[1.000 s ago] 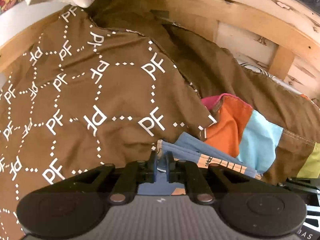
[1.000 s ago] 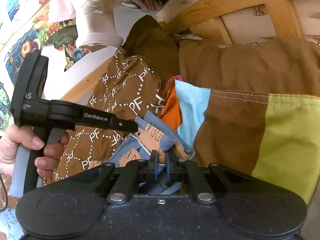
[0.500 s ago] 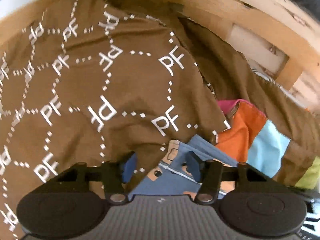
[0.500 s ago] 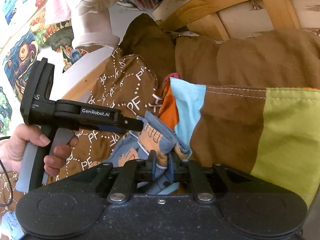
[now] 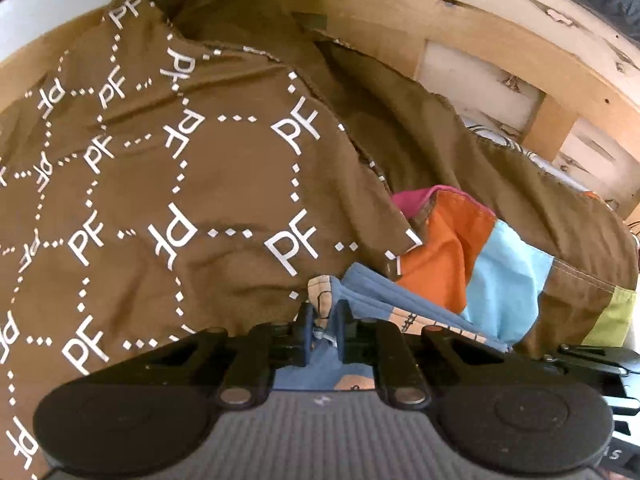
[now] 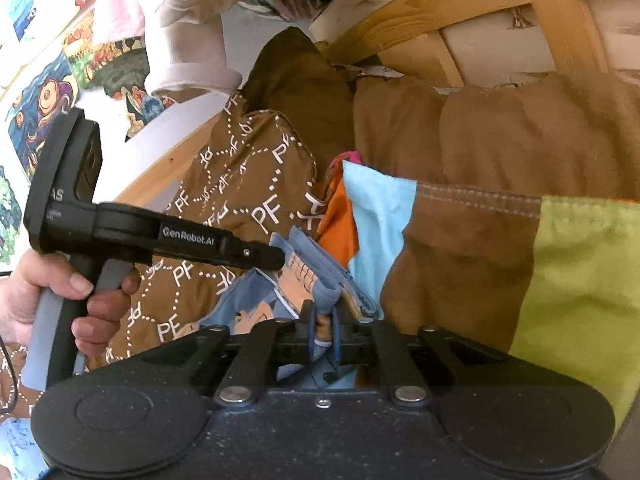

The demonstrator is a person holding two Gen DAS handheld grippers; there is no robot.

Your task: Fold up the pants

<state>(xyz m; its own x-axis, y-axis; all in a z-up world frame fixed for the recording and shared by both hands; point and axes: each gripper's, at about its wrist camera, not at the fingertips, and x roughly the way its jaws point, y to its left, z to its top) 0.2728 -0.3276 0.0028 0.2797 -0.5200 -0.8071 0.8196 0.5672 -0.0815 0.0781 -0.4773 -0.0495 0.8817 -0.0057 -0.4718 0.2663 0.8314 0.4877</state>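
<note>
Pants: small blue pair with an orange print, bunched on the brown PF-print cover, right beside its orange and light-blue patchwork panel. Left gripper jaws pressed together on a fabric edge; right gripper jaws likewise pinching a thick roll of the same cloth.

Risks as I read them:
- Both pinches sit near the very hem, so tension between the two could pull an edge out.
- Right side holds several layers; the inner ones may slide and the fold goes crooked.
- Pinch points are close together near the patchwork panel; the rest of the garment hangs slack and may drag or snag on the cover's folds.
- Cannot tell whether either grip also caught the cover; if so, lifting drags it along.
</note>
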